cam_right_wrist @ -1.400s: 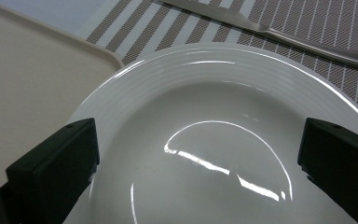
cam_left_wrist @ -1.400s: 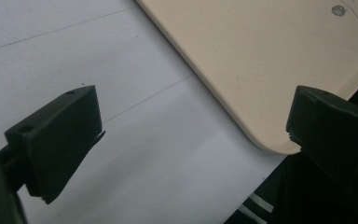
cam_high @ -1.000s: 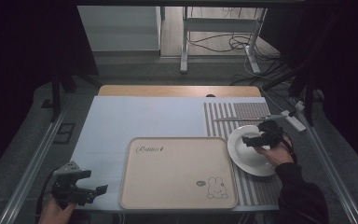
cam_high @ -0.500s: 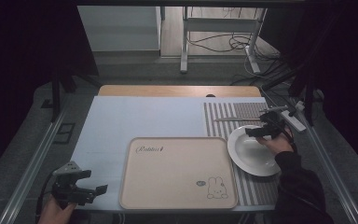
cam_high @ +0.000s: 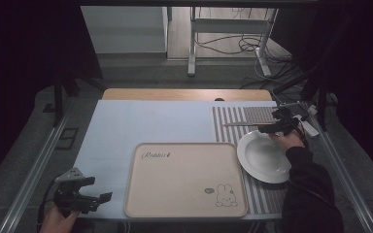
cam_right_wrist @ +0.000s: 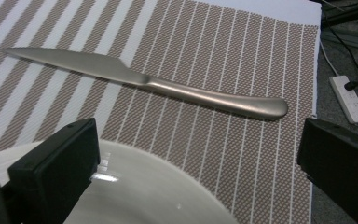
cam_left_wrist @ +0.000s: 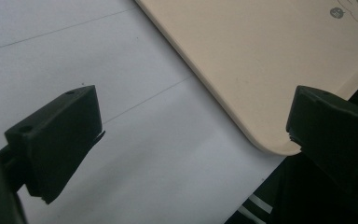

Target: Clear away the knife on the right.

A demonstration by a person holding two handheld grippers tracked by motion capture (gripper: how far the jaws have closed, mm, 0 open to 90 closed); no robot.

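Two grippers on the table, and both have their jaws spread wide with nothing between them. Far left first: the left gripper (cam_high: 90,198) sits low at the near left corner, held in a hand (cam_high: 58,219) over the pale blue-white table cover (cam_high: 150,121), pointing right at the near left corner of the beige rectangular tray with the rabbit drawing (cam_high: 184,179). From the left gripper view, the rounded tray corner (cam_left_wrist: 270,140) lies between the two black jaws, untouched.

Moving right, the tray takes the near middle of the table, bare on top, its right edge just beside the white round deep plate (cam_high: 264,156). That plate rests on the brown-and-white striped woven placemat (cam_high: 228,121).

Over to the right side now: the right gripper (cam_high: 278,124) hovers above the plate's far rim. Its target, the plain silver table knife (cam_high: 245,123), lies flat on the placemat just beyond the plate, blade to the left, handle to the right. In the right gripper view the knife (cam_right_wrist: 168,86) stretches across ahead of the open jaws, clear of them, with the plate's rim (cam_right_wrist: 168,168) directly beneath.
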